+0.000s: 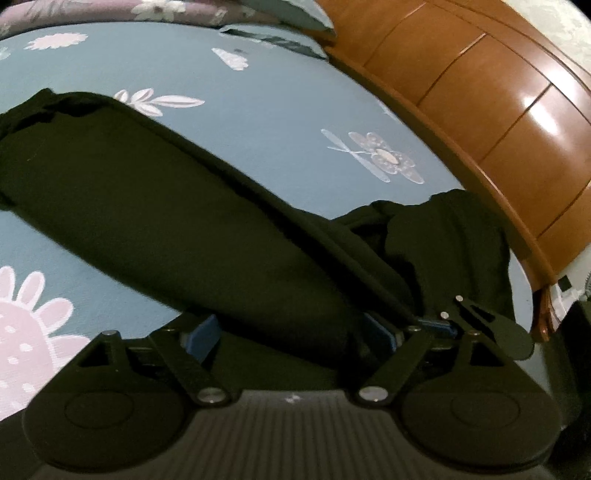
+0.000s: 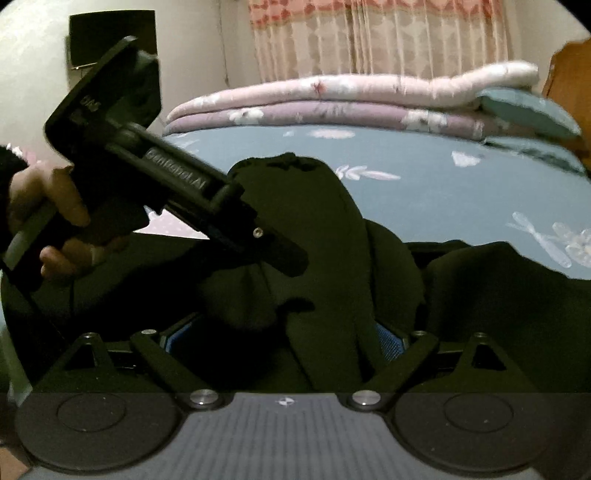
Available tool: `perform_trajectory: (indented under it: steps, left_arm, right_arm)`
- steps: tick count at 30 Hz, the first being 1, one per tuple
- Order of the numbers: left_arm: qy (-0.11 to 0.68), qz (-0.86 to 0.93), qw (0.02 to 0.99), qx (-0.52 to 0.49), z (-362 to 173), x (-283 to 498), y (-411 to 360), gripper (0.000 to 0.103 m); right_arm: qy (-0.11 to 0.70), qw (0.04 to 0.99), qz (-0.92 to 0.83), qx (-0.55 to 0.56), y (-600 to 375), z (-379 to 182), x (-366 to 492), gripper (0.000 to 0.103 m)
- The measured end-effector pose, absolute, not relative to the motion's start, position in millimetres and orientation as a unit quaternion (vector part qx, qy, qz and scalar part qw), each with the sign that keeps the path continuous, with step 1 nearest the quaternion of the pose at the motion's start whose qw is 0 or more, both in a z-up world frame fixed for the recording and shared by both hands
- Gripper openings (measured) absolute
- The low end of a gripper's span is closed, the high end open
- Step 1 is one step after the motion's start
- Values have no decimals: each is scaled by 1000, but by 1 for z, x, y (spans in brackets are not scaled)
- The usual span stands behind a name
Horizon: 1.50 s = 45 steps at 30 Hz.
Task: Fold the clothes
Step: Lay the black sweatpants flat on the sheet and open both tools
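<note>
A black garment [image 1: 147, 206] lies on the blue flowered bed sheet [image 1: 258, 122]. One long part runs from the upper left down to my left gripper [image 1: 293, 334], and a crumpled part [image 1: 450, 240] is heaped at the right. The left jaws stand wide, with the black cloth lying loosely between the blue pads [image 1: 203, 334]. In the right wrist view the same garment [image 2: 332, 229] rises in a fold in front of my right gripper [image 2: 284, 341]. That gripper is open too, with cloth between its blue pads [image 2: 391, 345]. A person's hand [image 2: 44, 199] holds the left gripper [image 2: 284, 258] over the cloth.
A wooden headboard [image 1: 480, 110] curves along the bed's right side. Folded pink and purple quilts [image 2: 332, 99] and a blue pillow [image 2: 524, 107] lie at the far end of the bed. Behind them hangs a patterned curtain [image 2: 369, 33]. Bare sheet [image 2: 424, 192] shows beyond the garment.
</note>
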<state>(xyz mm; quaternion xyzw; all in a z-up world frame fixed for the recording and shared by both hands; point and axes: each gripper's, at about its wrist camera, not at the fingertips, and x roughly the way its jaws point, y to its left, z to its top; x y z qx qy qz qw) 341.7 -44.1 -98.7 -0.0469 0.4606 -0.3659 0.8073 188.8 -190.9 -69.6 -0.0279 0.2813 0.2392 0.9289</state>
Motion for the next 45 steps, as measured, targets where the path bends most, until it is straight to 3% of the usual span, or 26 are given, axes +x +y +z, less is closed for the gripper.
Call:
perform_trajectory:
  steps: [9, 13, 15, 28, 41, 45]
  left_arm:
    - [430, -300, 850, -49, -71, 297, -46, 83]
    - [388, -287, 872, -86, -43, 266, -33, 83]
    - [386, -298, 866, -112, -38, 257, -30, 88]
    - [374, -368, 846, -95, -36, 267, -106, 88]
    - [413, -399, 800, -175, -64, 307, -179, 88]
    - [421, -353, 824, -141, -75, 313, -181, 88]
  right_arm:
    - [259, 942, 203, 61, -205, -35, 163, 96]
    - [209, 961, 163, 74, -221, -5, 134, 103]
    - [215, 960, 152, 96, -234, 0, 121, 103]
    - [232, 962, 14, 145, -372, 0, 107, 103]
    - [260, 902, 16, 344, -502, -40, 193, 103]
    - [279, 910, -74, 299, -520, -53, 179, 93]
